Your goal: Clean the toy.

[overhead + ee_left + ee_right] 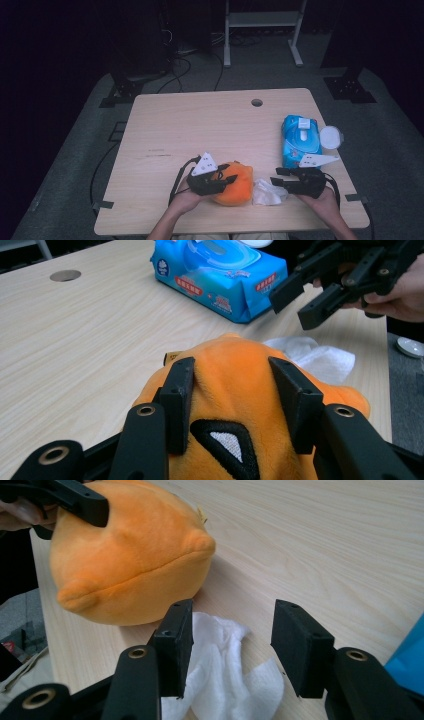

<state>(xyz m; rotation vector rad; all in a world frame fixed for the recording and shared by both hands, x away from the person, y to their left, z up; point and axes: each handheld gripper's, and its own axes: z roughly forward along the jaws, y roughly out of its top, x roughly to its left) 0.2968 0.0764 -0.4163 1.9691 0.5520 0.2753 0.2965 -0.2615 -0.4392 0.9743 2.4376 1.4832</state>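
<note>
An orange plush toy [239, 191] [232, 365] [130, 555] lies near the front edge of the wooden table [190, 125]. My left gripper [229, 175] [232, 385] is shut on it, and both pads press into its fur. A crumpled white wipe [267, 193] [320, 357] [220, 680] lies on the table just right of the toy. My right gripper [276, 176] [232, 635] hovers over the wipe with its jaws apart; the wipe lies below and between them and the pads do not press on it. From the left gripper view, the right gripper [295, 302] hangs above the wipe.
A blue pack of wet wipes [300, 140] [220, 270] lies at the right of the table, behind my right gripper. A round white lid [331, 136] sits beside it at the table's right edge. A cable hole [256, 102] is at the back.
</note>
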